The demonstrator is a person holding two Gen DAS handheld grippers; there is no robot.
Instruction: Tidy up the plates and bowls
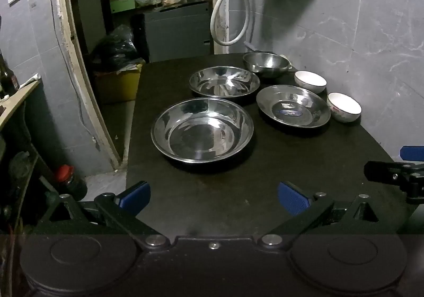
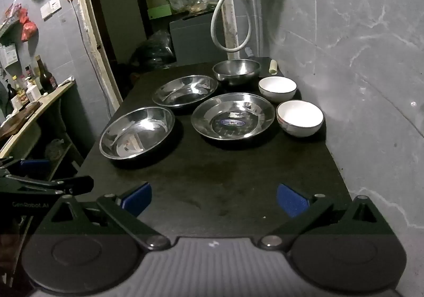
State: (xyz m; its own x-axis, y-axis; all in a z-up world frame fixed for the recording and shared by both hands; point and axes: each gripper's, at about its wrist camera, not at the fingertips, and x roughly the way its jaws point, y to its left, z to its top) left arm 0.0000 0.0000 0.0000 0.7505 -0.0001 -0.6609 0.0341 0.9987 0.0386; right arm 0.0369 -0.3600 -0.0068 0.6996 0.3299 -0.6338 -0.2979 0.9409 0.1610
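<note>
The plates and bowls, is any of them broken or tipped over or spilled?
No, nothing stands out. All three steel plates, like the near one, the steel bowl and both white bowls sit upright, apart and empty on the table. One plate has a sticker inside.

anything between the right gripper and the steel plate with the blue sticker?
Nothing: only bare dark tabletop lies between the open right gripper and the stickered steel plate, seen in the right wrist view.
</note>
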